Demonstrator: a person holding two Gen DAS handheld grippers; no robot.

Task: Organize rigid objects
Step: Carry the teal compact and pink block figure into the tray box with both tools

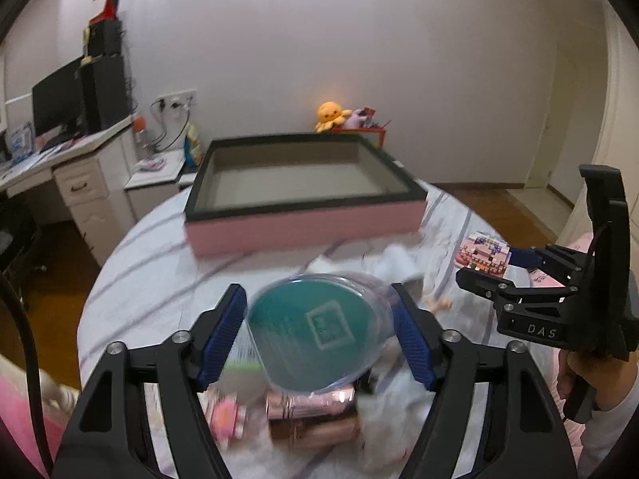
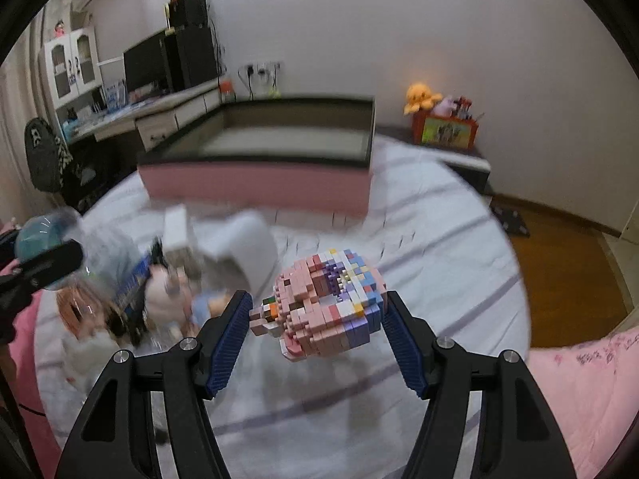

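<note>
A round clear container with a teal lid (image 1: 315, 331) sits between the blue pads of my left gripper (image 1: 317, 299), which is shut on it above the bed. My right gripper (image 2: 318, 303) is shut on a pink and purple block-built model (image 2: 331, 307), held clear of the striped sheet. In the left wrist view the right gripper (image 1: 489, 265) shows at the right edge with the block model (image 1: 485, 253) in its tips. A large pink box with a dark rim (image 1: 303, 227) lies open further back on the bed; the box (image 2: 255, 183) looks empty inside.
A pile lies on the sheet: a rose-gold cylinder (image 1: 311, 407), white boxes (image 2: 255, 247), small dolls (image 2: 159, 291). A desk with a monitor (image 1: 56, 103) stands left. A pink blanket (image 2: 591, 379) covers the right. A hand (image 1: 575, 367) grips the right tool.
</note>
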